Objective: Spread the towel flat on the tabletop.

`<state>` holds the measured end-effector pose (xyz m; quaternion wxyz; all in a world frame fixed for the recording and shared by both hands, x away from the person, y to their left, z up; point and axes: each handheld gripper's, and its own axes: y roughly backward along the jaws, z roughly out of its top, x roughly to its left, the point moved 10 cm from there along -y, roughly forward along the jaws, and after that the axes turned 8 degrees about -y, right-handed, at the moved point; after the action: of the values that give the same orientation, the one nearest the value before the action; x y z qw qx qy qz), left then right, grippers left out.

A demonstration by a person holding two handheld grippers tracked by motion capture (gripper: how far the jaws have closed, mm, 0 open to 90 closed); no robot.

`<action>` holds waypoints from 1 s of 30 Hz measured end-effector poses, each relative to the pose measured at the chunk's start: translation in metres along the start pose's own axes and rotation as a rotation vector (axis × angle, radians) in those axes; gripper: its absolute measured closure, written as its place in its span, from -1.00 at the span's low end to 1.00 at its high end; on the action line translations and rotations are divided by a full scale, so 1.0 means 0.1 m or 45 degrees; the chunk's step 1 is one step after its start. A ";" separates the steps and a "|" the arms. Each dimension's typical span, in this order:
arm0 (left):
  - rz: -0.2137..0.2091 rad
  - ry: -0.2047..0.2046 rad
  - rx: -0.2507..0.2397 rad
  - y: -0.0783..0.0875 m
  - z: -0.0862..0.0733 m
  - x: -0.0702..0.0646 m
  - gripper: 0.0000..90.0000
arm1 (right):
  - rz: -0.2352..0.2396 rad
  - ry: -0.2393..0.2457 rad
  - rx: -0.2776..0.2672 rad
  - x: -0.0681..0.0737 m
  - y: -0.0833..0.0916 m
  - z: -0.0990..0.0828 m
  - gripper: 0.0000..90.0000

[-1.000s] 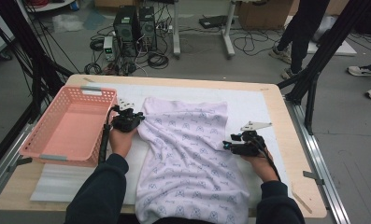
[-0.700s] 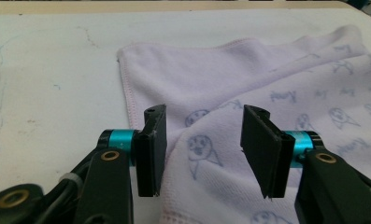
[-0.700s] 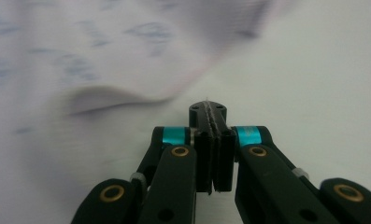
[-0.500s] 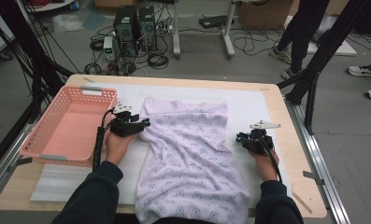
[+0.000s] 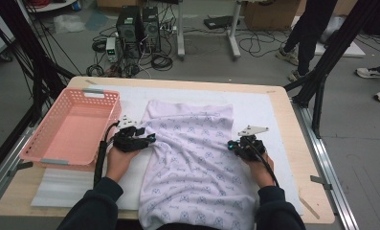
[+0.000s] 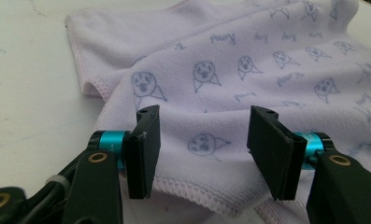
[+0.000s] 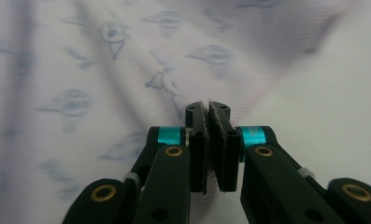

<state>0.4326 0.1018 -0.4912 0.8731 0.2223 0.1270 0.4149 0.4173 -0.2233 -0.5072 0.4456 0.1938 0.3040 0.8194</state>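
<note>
The counter (image 5: pixel 293 143) carries a white mat, and on it the towel (image 5: pixel 197 158) takes the middle ground, running from the far centre down past the near edge at six o'clock. It is pale lilac with small printed animal faces, hemmed all round, and its left border is folded over on itself. At nine o'clock from the towel stands the pink basket (image 5: pixel 63 148), with nothing visible inside it.

The towel looks light, soft and limp: it will drape and sag from any hold, and a pinch on a single layer may drag a fold along with it. The stitched hem is the firmest part and the likeliest place to take hold, best at two points well apart so the cloth spreads instead of bunching.

The left gripper (image 6: pixel 202 154) lies at the towel's nine o'clock edge. Its jaws have just been opening and now stand roughly halfway apart, with the folded hem lying below and between them; the pads do not press on the cloth. The right gripper (image 7: pixel 210 140) sits at the towel's three o'clock edge. Its jaws have just been closing and now meet, with a thin sliver of pale fabric pinched between the pads at the very border of the towel.
</note>
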 end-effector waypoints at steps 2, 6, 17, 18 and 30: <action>-0.014 -0.003 0.005 0.03 0.00 -0.03 -0.02 | -0.158 0.002 -0.052 -0.19 0.02 0.02 0.94; -0.019 -0.006 -0.019 0.10 -0.03 -0.08 -0.02 | -0.249 -0.161 -0.122 -0.47 0.07 0.00 0.63; -0.069 -0.024 0.028 0.24 -0.22 -0.29 -0.02 | -0.199 -0.246 -0.253 -0.44 0.45 -0.03 0.34; -0.076 -0.021 0.032 0.25 -0.25 -0.33 -0.02 | -0.183 -0.251 -0.252 -0.42 0.48 -0.07 0.33; -0.142 -0.055 0.082 0.43 -0.43 -0.65 -0.03 | -0.025 -0.145 -0.094 0.02 0.59 -0.45 0.18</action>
<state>0.3455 0.0868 -0.5050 0.8898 0.2518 0.1335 0.3564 0.3543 -0.2608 -0.5009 0.4771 0.2207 0.2497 0.8133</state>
